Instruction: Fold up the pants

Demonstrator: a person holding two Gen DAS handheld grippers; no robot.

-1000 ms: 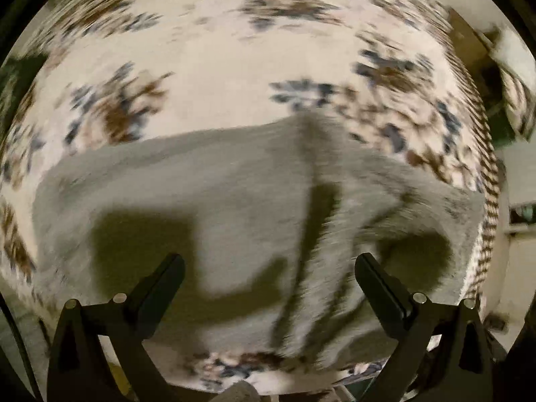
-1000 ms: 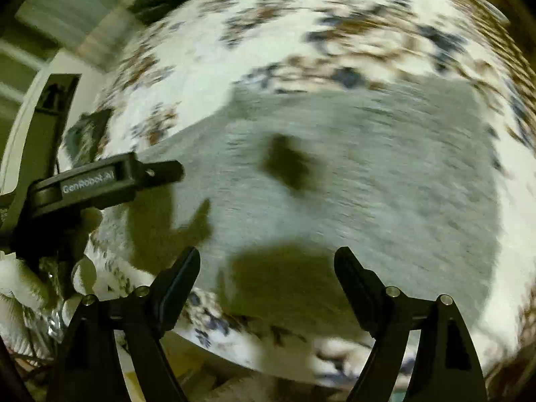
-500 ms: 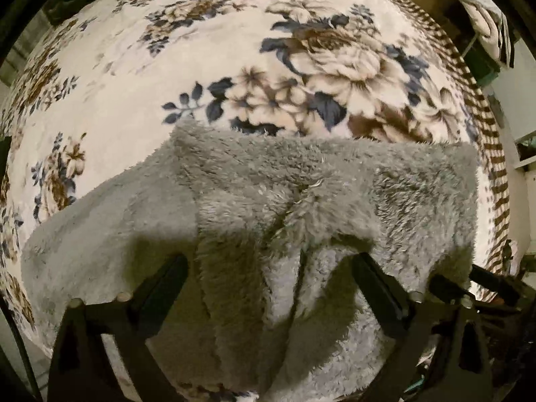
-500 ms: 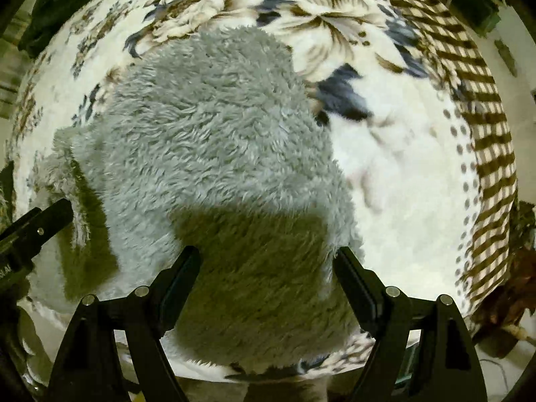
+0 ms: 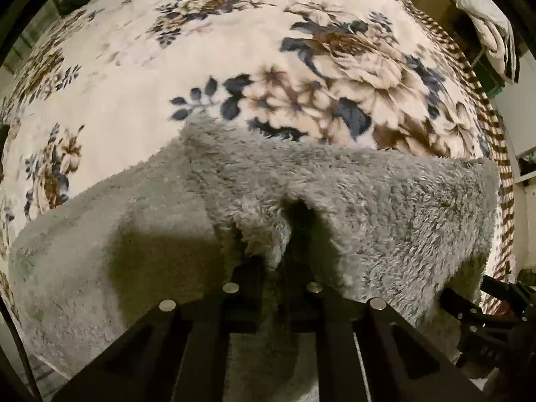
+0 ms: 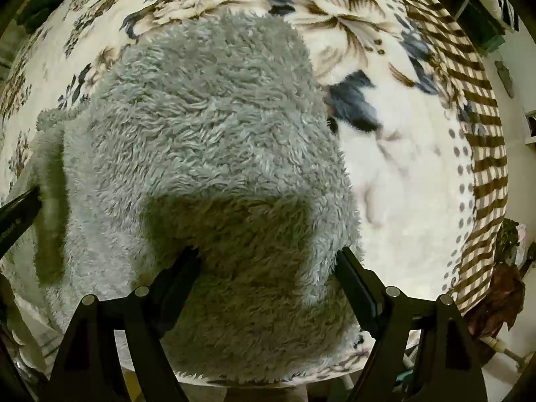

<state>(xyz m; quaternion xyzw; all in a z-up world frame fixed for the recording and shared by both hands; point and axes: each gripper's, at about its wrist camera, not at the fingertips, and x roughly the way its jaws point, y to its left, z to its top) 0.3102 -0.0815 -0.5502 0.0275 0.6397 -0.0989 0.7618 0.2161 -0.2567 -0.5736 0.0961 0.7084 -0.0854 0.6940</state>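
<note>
Left wrist view. The grey fleece pants (image 5: 385, 207) lie spread on a floral blanket (image 5: 167, 77) that covers the work surface. The left gripper (image 5: 273, 268) points steeply down at the near edge of the garment, its fingers (image 5: 246, 279) drawn almost together with a raised tuft of the fleece pinched between them. The step in hand appears to be the first grasp for a fold: one edge of the pants is secured, the fold itself not yet begun. At the lower right edge part of the other tool shows, dark and unclear.

Right wrist view. The same pants (image 6: 207, 127) fill the centre, a thick fuzzy section reaching toward the lens, with the blanket's (image 6: 418, 184) striped border on the right. The right gripper (image 6: 268, 261) stands with its fingers (image 6: 355, 278) wide apart, one on each side of the fleece; the pile brushes them, though whether the pads press the cloth cannot be told with certainty, and they seem not to grip. The next move likely calls for this gripper to close on its portion, so that both hands can lift and carry the edge across together.
</note>
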